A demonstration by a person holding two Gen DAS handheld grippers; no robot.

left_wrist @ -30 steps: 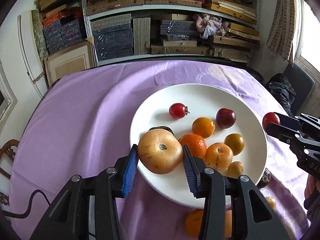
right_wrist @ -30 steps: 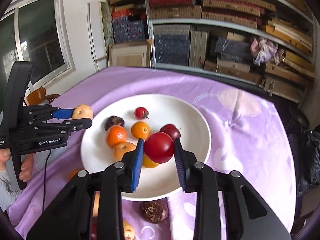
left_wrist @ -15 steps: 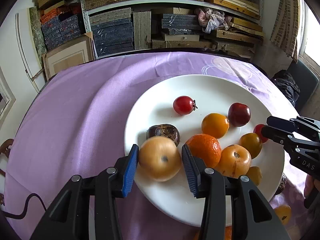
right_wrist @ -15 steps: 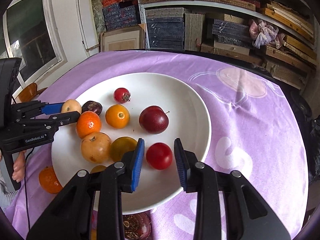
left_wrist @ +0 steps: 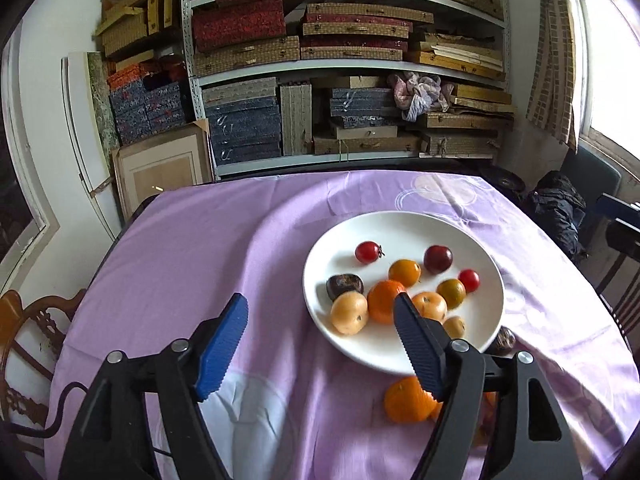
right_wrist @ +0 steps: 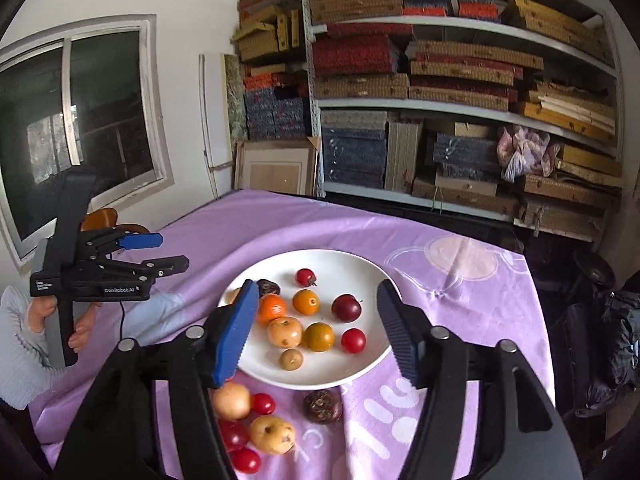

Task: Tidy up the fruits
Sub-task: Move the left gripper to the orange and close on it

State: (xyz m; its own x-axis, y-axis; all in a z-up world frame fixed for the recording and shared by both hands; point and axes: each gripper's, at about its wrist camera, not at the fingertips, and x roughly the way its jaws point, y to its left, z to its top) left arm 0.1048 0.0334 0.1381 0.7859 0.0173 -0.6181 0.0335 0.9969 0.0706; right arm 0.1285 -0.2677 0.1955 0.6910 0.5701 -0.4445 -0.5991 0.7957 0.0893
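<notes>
A white plate (left_wrist: 486, 308) (right_wrist: 360, 264) on the purple cloth holds several fruits: a pale yellow fruit (left_wrist: 349, 313), an orange (left_wrist: 383, 301), a dark plum (right_wrist: 346, 308) and a small red tomato (right_wrist: 353, 340). My left gripper (left_wrist: 320, 336) is open and empty, raised back from the plate's near left; it also shows in the right wrist view (right_wrist: 160, 252). My right gripper (right_wrist: 316, 328) is open and empty above the plate's near edge. Loose fruits lie off the plate: an orange (left_wrist: 408, 400), a yellow fruit (right_wrist: 273, 434), red tomatoes (right_wrist: 263, 403) and a dark fruit (right_wrist: 322, 406).
Shelves stacked with boxes (left_wrist: 340, 80) stand behind the table. A wooden chair (left_wrist: 24, 328) is at the left table edge. A window (right_wrist: 80, 120) is on the left wall. Dark bags (left_wrist: 560, 212) sit to the right of the table.
Both grippers opened, leaving the pale yellow fruit and the red tomato on the plate, then drew back and up from it.
</notes>
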